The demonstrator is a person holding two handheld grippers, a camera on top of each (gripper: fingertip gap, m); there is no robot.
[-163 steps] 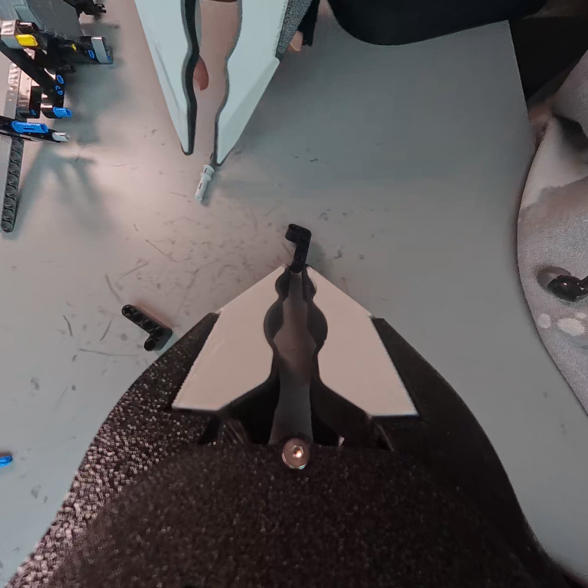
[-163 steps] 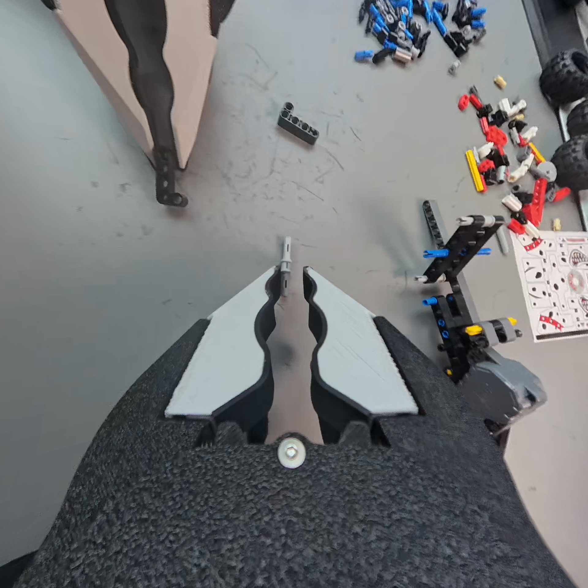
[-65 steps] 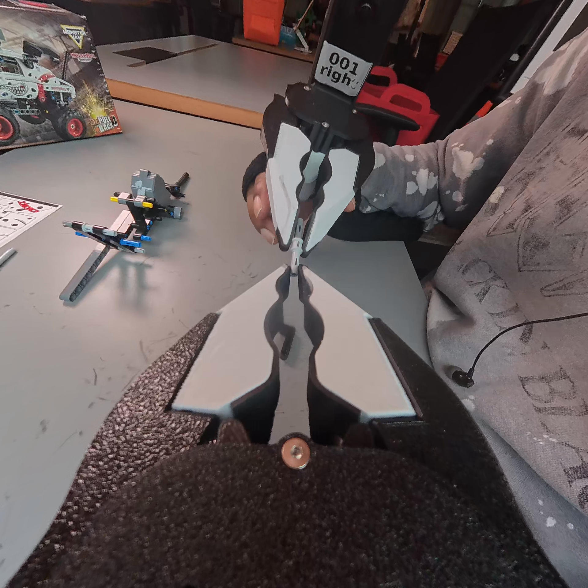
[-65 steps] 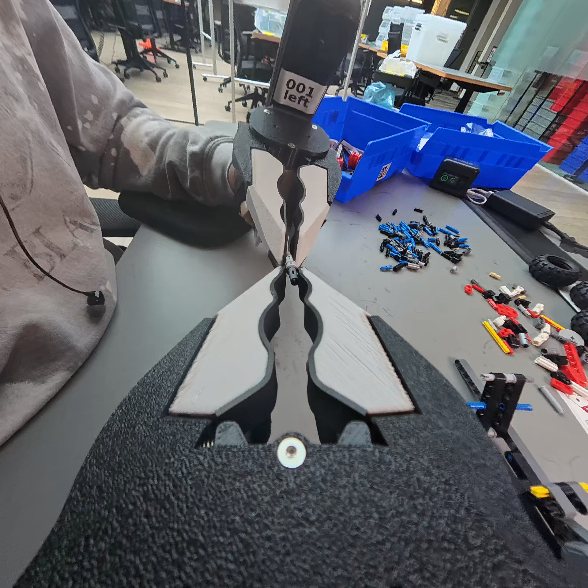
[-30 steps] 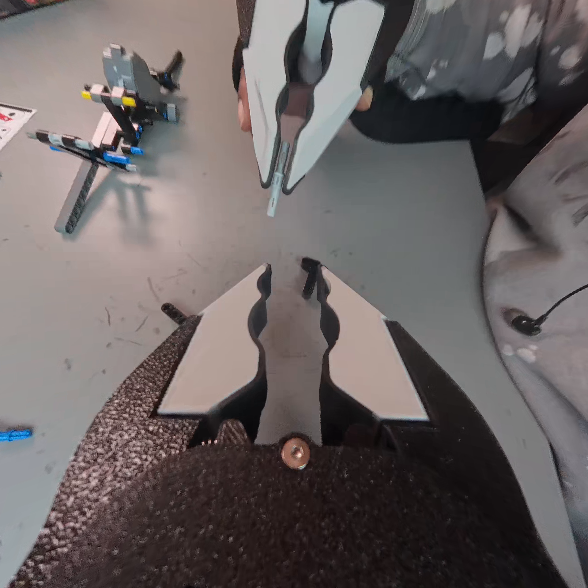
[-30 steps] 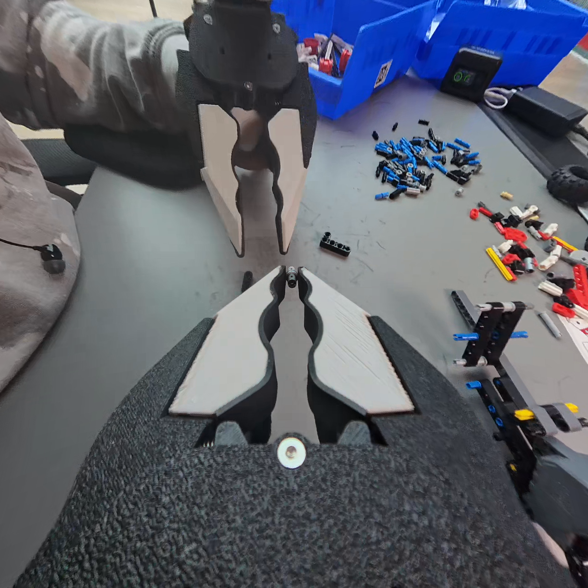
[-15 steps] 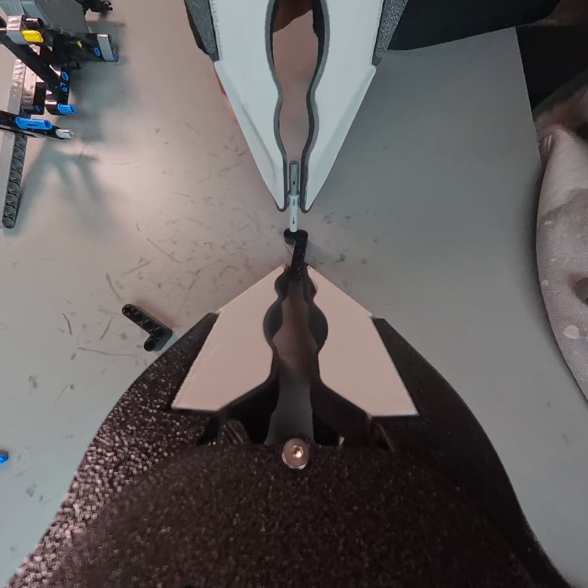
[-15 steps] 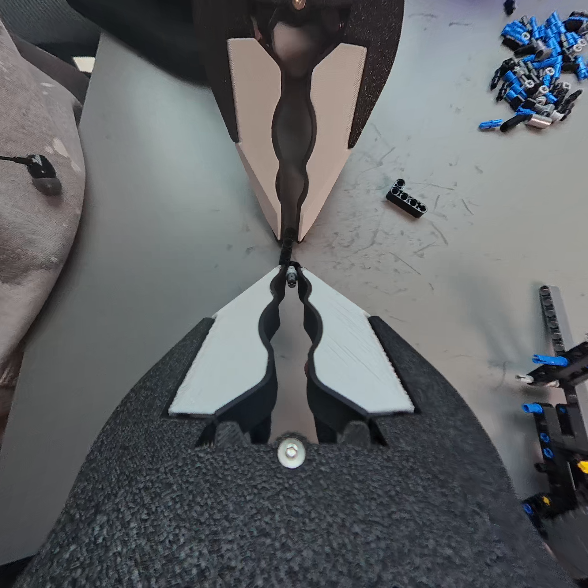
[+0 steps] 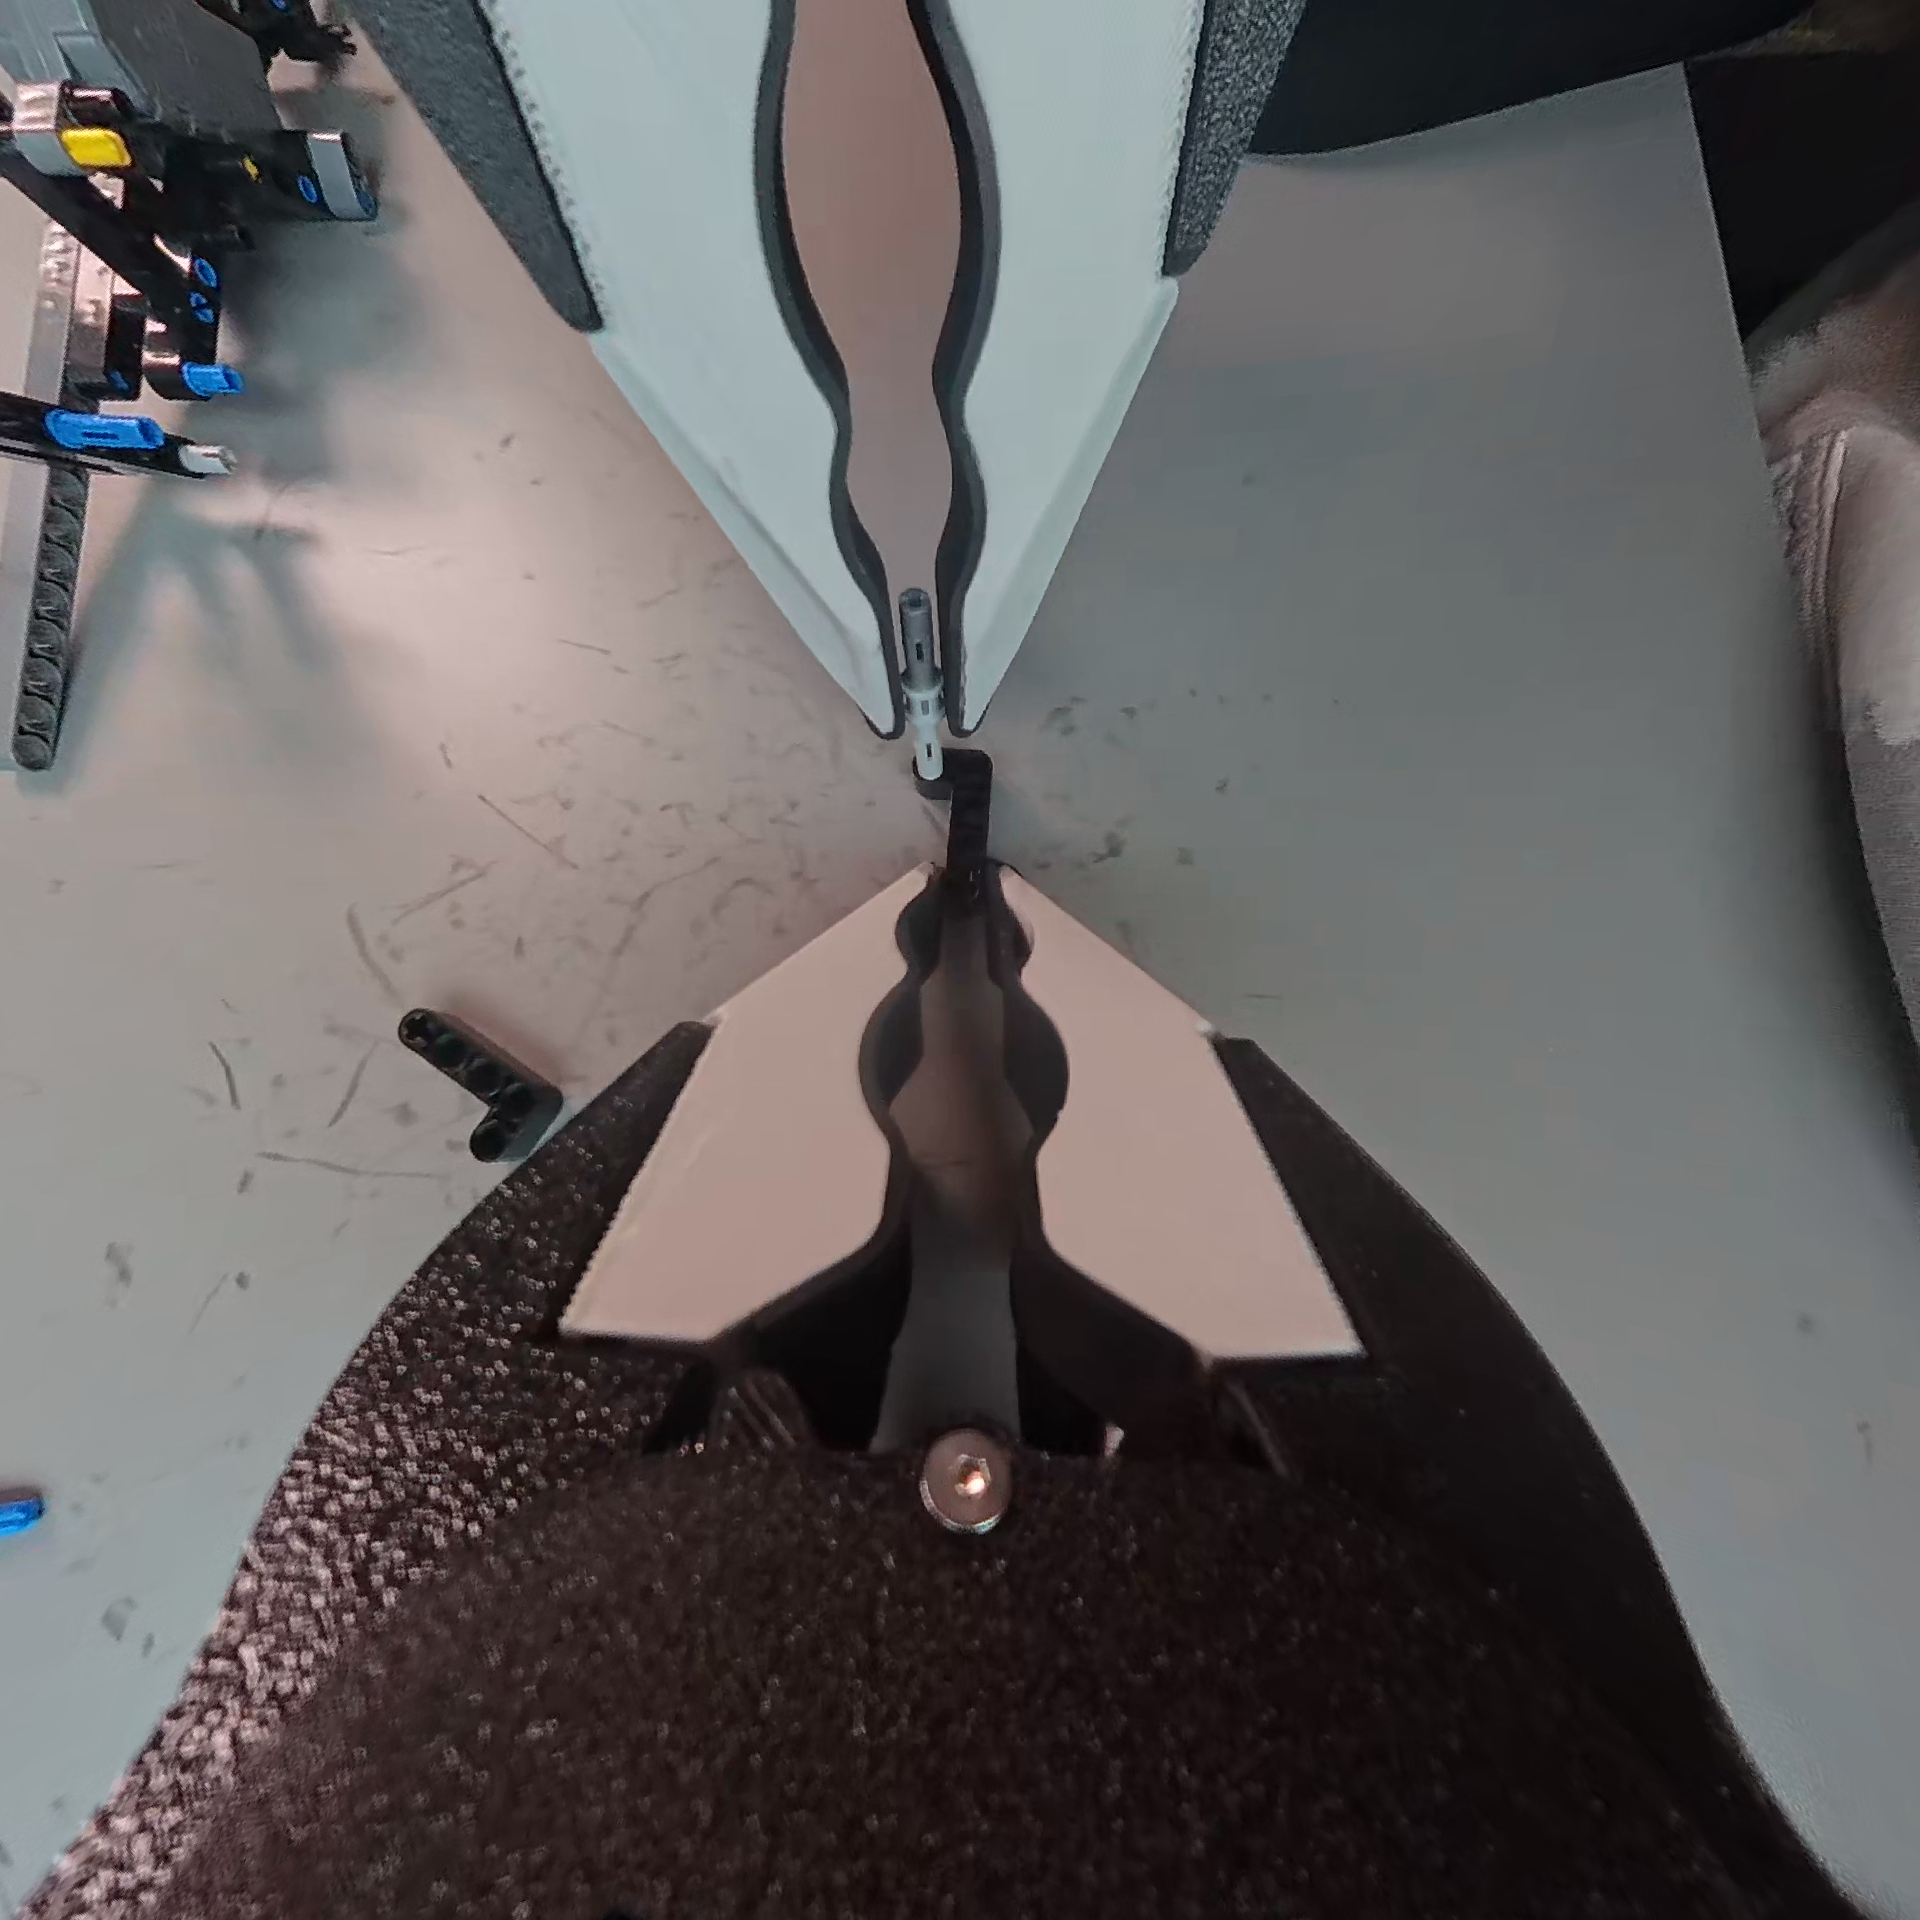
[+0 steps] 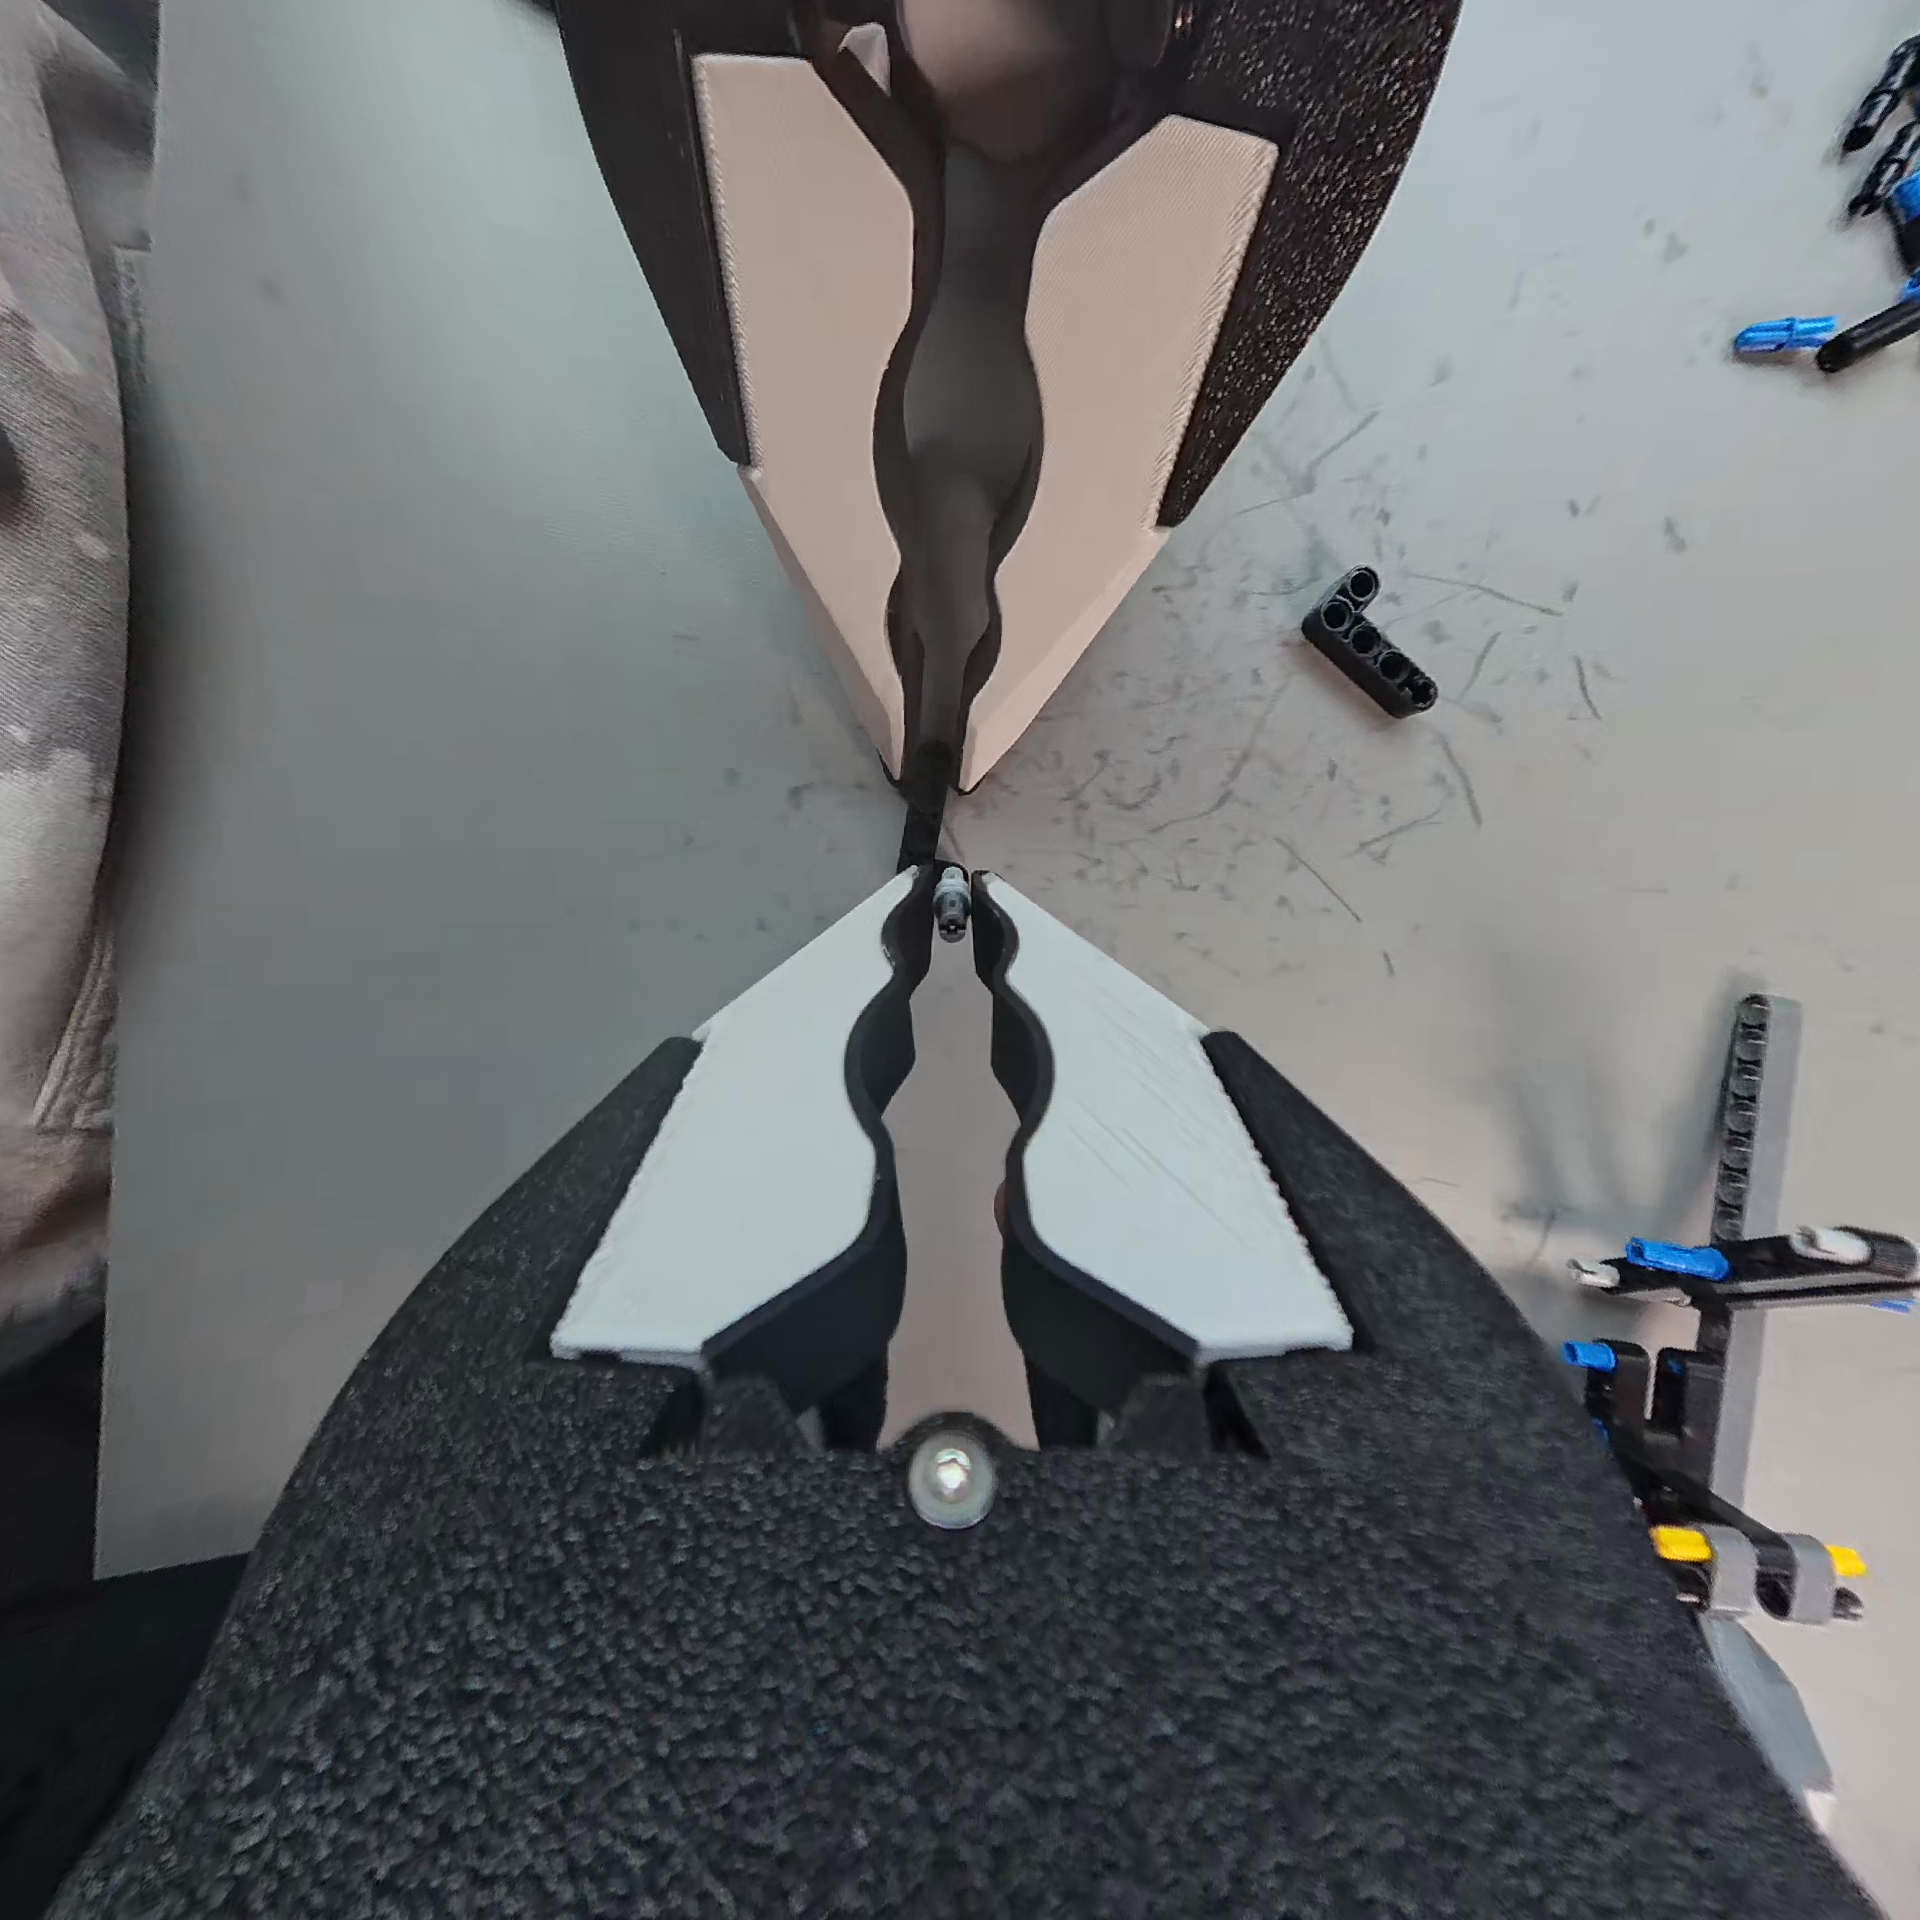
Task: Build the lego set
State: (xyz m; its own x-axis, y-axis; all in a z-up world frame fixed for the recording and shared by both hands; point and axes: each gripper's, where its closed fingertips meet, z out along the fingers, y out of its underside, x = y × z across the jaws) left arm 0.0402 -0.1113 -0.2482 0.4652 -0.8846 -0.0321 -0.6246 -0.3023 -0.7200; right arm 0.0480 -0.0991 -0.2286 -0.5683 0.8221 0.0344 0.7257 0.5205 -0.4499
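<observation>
Lego set, mid-build, spread over a scuffed grey table. Left gripper is clenched on a black L-shaped beam, which sticks out past its fingertips with the short foot turned left at the far end. Right gripper faces it tip to tip, pinching a small light-grey pin lengthwise between its fingers; in the left wrist view the pin's white tip sits at the hole in the beam's foot, touching or just entered, cannot tell which. From the right wrist view the pin shows end-on between the fingertips, with the black beam running from it to the left gripper's closed tips. Both tools hang low over the table near its edge, the person's mottled grey clothing beside it. A second black L-shaped beam lies loose on the table, just left of the left gripper's body; same piece seen right of centre in the other view. The partial assembly, black and grey with blue pins and yellow bits, stands well apart at the right edge. A few loose blue and black pins lie far right.
</observation>
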